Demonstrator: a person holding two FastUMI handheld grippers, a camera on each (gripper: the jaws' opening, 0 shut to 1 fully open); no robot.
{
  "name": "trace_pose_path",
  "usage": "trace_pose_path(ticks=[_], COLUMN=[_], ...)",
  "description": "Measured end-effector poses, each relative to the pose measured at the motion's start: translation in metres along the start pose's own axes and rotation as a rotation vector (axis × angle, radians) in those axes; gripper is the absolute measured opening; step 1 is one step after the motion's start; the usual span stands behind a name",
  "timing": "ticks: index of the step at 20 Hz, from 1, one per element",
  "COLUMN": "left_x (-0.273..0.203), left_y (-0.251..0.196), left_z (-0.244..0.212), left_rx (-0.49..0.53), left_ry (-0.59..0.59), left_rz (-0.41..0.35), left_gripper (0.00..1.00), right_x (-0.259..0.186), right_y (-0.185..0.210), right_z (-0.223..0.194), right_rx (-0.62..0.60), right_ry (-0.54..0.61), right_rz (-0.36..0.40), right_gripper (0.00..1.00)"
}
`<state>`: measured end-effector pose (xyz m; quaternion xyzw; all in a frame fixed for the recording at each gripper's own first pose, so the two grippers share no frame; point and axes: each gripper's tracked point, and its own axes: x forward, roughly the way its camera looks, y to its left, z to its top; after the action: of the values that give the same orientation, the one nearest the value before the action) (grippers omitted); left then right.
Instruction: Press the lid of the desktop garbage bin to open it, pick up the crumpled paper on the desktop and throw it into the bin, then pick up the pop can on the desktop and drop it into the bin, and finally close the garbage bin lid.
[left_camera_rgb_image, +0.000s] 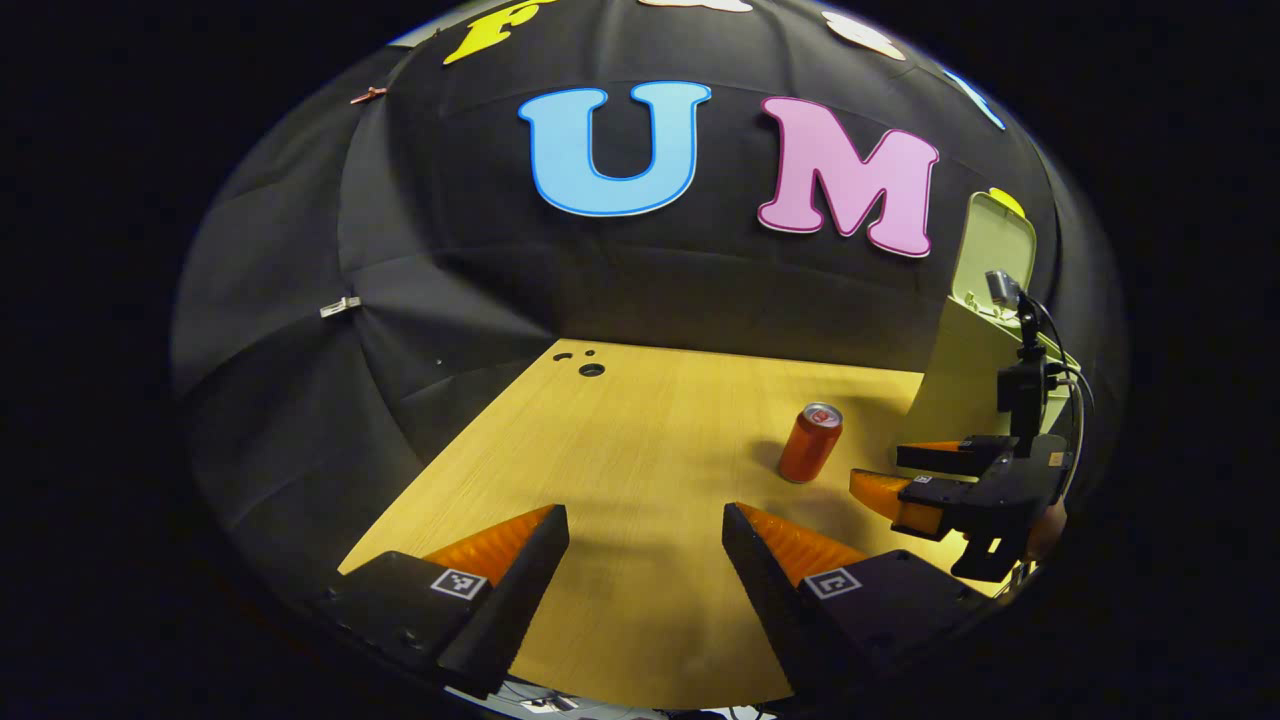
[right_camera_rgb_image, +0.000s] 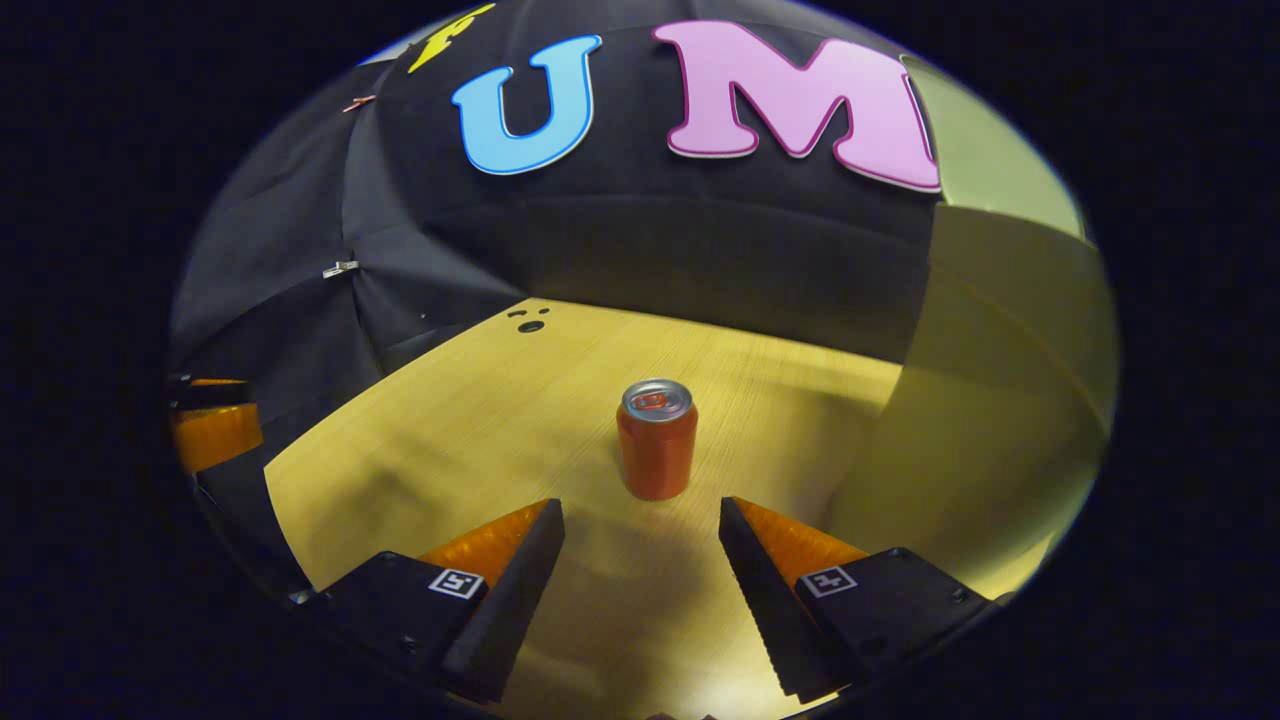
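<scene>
Standing upright on the light wood-grain counter (right_camera_rgb_image: 480, 420), the small orange-red metal pop can (right_camera_rgb_image: 657, 440) with its silver top sits toward the counter's right side, just beside the pale yellow-green plastic garbage bin (right_camera_rgb_image: 1000, 400). It seems left on its base, clear of the bin wall, so that fingers can close round its sides. No crumpled paper lies on the visible counter, so I judge the can to be the step in hand.

In the right gripper view the can lies straight ahead of the right gripper (right_camera_rgb_image: 640, 525), centred on the gap between the two fingers but just beyond their tips, not yet between them and touching neither. Those fingers are spread wide, wider than the can, which fits a straight approach before closing. In the left gripper view the same can (left_camera_rgb_image: 810, 443) stands near the counter's right edge, with the right gripper (left_camera_rgb_image: 905, 478) just to its right, spread and level with the can's lower half.

The bin's hinged lid (left_camera_rgb_image: 992, 250) stands raised against the booth wall, so the mouth is open to receive the can; the bin occupies the counter's far right corner.

The left gripper (left_camera_rgb_image: 645, 530) is held back over the near edge of the counter, its fingers spread wide and holding nothing, well apart from the can, probably kept out of the way. A few small round holes (left_camera_rgb_image: 590, 368) mark the counter's far left corner.
</scene>
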<state>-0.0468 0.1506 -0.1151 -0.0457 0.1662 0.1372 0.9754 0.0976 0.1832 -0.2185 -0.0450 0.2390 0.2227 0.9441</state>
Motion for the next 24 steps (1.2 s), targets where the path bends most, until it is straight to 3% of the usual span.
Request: trace_pose_path(ticks=[11, 24], left_x=[-0.002, 0.006], left_y=[0.021, 0.001], left_z=[-0.018, -0.02], left_rx=[-0.034, -0.013], left_ry=[0.053, 0.069], left_rz=[0.086, 0.072], left_gripper=[0.99, 0.99], right_x=[0.075, 0.122], right_y=[-0.026, -0.014], right_z=[-0.003, 0.012], right_rx=[0.031, 0.022], right_ry=[0.017, -0.012], right_rz=[-0.06, -0.03], right_gripper=[0.97, 0.96])
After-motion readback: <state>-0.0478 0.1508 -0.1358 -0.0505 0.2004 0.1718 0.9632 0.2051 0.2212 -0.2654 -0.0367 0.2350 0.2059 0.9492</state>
